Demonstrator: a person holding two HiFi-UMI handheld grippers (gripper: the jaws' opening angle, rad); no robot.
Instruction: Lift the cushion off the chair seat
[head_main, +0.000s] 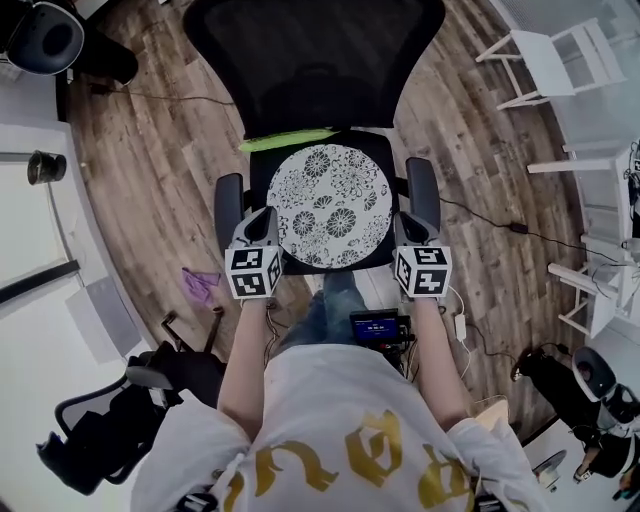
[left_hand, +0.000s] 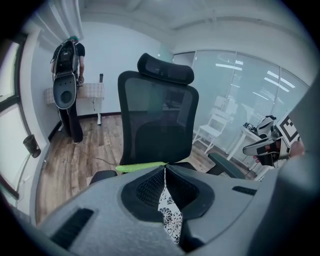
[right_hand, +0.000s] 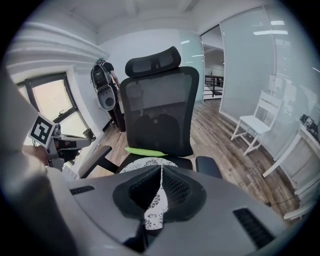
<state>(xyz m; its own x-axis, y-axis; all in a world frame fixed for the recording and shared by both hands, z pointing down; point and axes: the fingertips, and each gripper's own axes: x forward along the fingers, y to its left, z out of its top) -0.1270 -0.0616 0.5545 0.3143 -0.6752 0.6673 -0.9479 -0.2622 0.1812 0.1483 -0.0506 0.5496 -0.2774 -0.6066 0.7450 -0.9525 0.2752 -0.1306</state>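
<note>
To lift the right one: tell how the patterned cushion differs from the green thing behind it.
The cushion is round, white with dark flowers; the green thing is a long, plain strip. The cushion covers most of the chair seat; the green thing lies along its back edge. Both rest on that seat.

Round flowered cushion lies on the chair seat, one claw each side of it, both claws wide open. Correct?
The left claw and right claw are both shut, not open; the left gripper view and right gripper view show each pair of jaws together. The rest holds.
</note>
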